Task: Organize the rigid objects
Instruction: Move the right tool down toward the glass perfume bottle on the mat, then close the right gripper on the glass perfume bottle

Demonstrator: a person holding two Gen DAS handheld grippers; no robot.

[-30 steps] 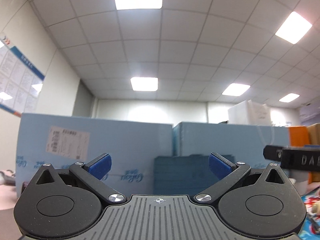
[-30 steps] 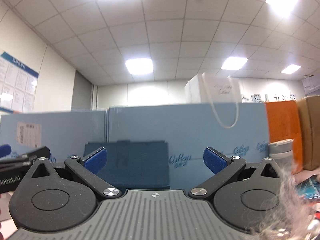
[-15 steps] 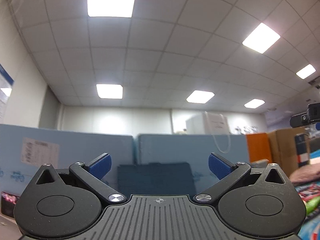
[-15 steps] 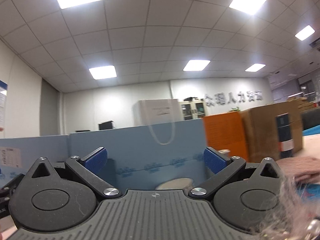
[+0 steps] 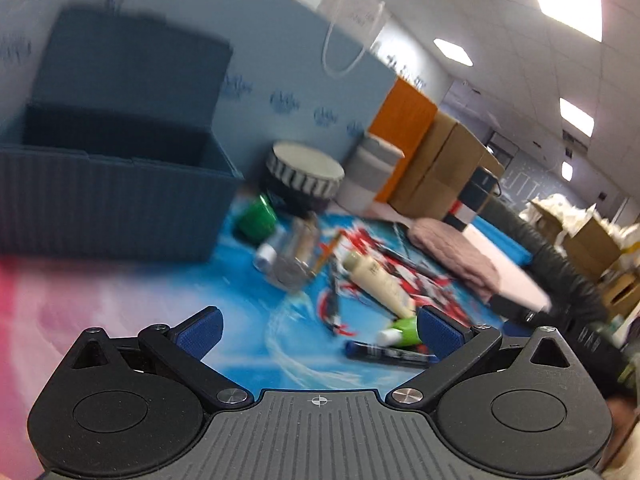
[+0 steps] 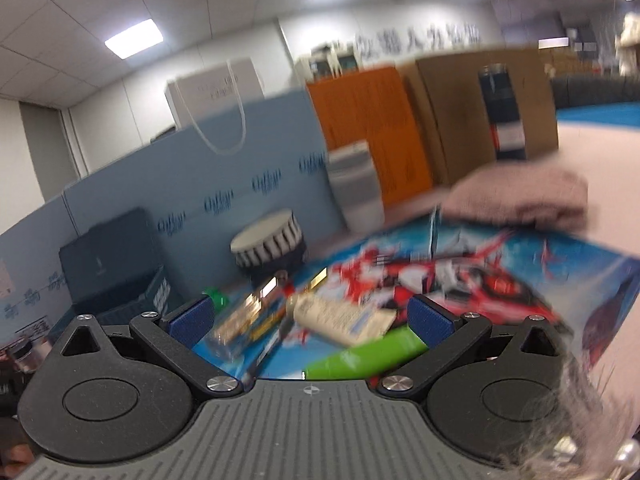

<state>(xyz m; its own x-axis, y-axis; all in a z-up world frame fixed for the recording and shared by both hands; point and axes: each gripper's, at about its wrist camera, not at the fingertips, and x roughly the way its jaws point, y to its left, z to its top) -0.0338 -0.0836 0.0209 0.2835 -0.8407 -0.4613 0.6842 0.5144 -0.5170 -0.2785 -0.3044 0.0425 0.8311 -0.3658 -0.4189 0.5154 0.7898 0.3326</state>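
While both frames blur | left gripper [image 5: 318,330] and right gripper [image 6: 308,318] gape wide, empty | cream tube [image 5: 378,280] (others too) lies scattered on mat [image 5: 256,332] beside open blue bin [image 5: 108,200] | risk: crowding invites knocked neighbours.

Office room: tiled ceiling [image 6: 200,8] with lit panels [image 5: 564,4], white wall [image 6: 132,108], pale blue partition [image 6: 240,176], stacked cardboard boxes [image 5: 448,160].

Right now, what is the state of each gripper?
Left gripper: open, holding nothing.
Right gripper: open, holding nothing.
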